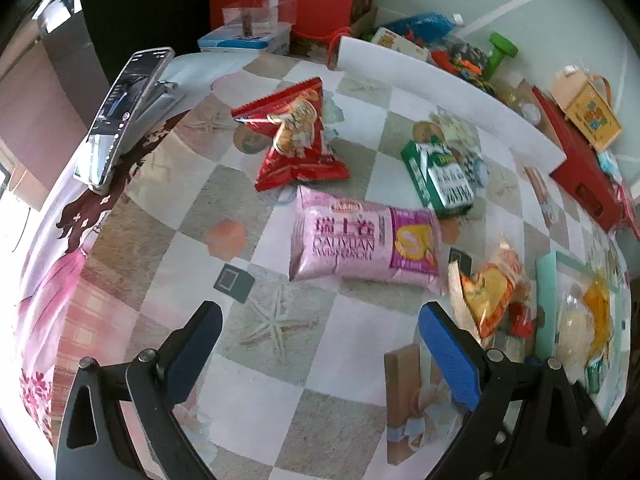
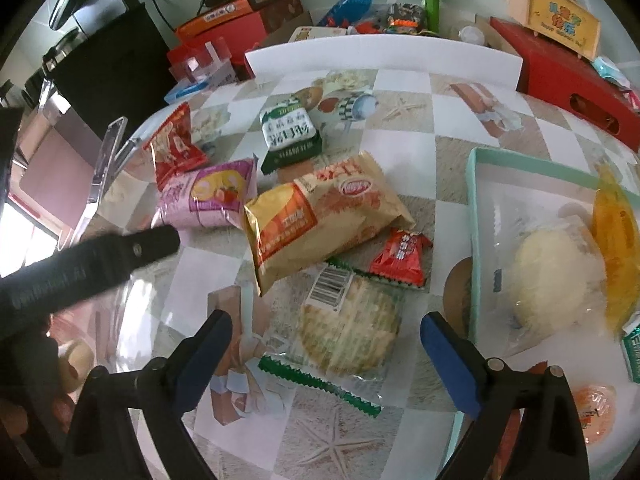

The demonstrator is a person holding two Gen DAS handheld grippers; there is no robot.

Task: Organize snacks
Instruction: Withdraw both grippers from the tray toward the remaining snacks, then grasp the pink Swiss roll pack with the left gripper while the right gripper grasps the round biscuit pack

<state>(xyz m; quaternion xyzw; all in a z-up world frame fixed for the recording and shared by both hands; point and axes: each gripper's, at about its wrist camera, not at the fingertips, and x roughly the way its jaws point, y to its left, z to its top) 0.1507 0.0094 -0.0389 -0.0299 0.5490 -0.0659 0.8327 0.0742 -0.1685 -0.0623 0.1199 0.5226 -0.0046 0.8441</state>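
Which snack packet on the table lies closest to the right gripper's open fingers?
The clear round-cracker packet with green zigzag ends, lying just ahead of the right gripper. The tan bread bag and small red packet lie farther off.

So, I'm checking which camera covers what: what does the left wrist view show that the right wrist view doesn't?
Only the left wrist view shows the phone on its stand. Only the right wrist view shows the round cracker pack and the small red candy. Both show the pink Swiss roll pack, the green carton and the teal tray.
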